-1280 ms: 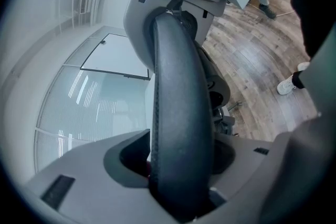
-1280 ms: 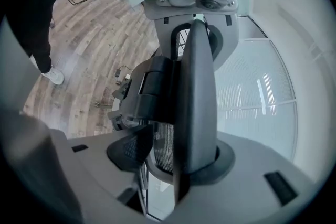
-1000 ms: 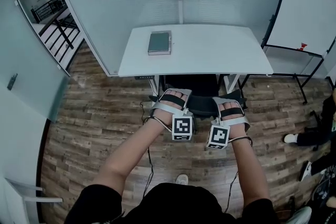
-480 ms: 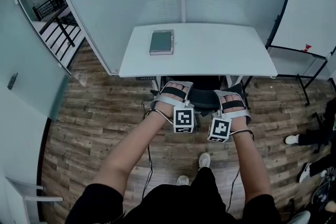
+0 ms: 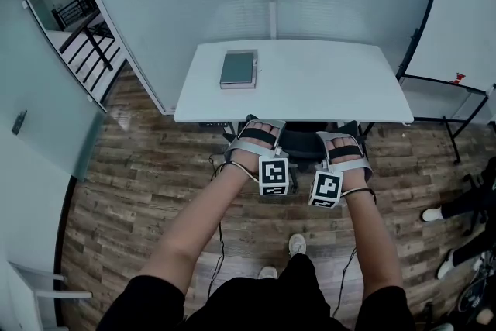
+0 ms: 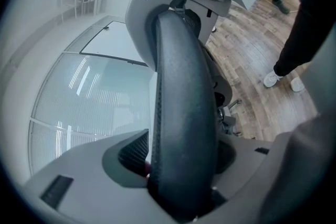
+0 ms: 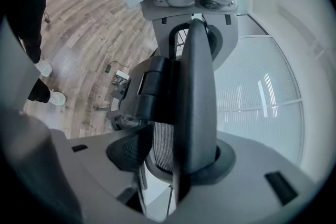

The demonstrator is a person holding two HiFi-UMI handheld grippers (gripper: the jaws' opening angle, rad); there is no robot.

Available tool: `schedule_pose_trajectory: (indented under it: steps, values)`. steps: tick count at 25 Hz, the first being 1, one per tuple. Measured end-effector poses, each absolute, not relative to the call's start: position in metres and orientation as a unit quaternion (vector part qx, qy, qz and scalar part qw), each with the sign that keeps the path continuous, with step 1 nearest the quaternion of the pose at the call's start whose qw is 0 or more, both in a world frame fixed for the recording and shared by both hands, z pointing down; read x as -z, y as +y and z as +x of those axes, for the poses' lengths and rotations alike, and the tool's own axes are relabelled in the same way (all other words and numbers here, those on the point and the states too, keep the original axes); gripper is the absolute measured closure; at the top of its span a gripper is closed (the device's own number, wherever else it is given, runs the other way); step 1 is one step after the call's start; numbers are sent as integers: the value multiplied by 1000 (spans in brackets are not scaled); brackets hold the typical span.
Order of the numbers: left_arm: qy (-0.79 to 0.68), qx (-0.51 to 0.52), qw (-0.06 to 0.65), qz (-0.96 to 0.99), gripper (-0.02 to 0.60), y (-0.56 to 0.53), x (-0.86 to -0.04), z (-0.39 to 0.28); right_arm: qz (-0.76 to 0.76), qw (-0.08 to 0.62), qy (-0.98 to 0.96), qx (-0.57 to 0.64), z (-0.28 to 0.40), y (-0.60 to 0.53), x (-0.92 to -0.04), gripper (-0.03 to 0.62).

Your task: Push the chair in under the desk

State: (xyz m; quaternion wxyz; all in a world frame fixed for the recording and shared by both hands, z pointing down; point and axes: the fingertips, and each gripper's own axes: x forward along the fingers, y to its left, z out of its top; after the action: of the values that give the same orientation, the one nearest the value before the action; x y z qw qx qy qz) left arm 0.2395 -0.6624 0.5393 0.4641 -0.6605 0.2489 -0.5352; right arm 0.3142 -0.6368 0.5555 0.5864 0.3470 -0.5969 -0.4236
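Both claws and the chair have slid toward the bench over the past second. In the head view, more of the black chair (image 5: 302,143) now lies under the white bench (image 5: 325,81), and only the top of its back shows past the near edge. The left claw (image 5: 258,128) and right claw (image 5: 341,137) sit side by side on that back, near each other. A grey-green book (image 5: 238,69) lies on the bench's left part. Below, one shoe (image 5: 297,244) stands on the wood-plank floor (image 5: 139,167).

In the left gripper view, the dark curved rim (image 6: 184,113) of the chair's back runs up between the jaws. A ribbed pad (image 6: 134,152) bears on its left side, so this claw is clamped on the chair. At the rim's far end the right claw (image 6: 176,13) wraps the same rim.

In the right gripper view, the rim (image 7: 197,102) and a strip of grey mesh (image 7: 164,149) stand between the jaws, which are closed on the chair. The left claw (image 7: 194,23) holds the rim at its far end.
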Motion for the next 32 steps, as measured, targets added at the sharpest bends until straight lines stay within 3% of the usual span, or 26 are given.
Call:
schedule_pose_trajectory:
  steps: [32]
  values:
    - [267, 533, 441, -671, 310, -708, -534, 255, 340, 567, -621, 421, 327, -686, -552, 387]
